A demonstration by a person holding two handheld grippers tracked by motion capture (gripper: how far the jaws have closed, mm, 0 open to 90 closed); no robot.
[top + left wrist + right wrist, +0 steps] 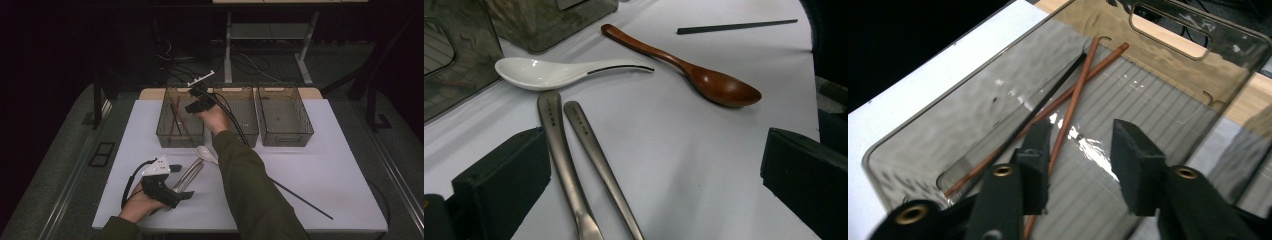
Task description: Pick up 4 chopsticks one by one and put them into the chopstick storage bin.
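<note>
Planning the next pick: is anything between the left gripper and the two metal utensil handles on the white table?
Nothing visible. The left gripper sits open with both grey metal handles lying between its jaws; the white ceramic spoon and brown wooden spoon lie beyond them.

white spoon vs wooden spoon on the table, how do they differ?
The white spoon is pale, glossy and short with a grooved handle; the wooden spoon is reddish brown and longer, with a slim curved handle. The white spoon's bowl points toward the bins, the wooden spoon's away. Both lie bowl-up on the white table, untouched.
</note>
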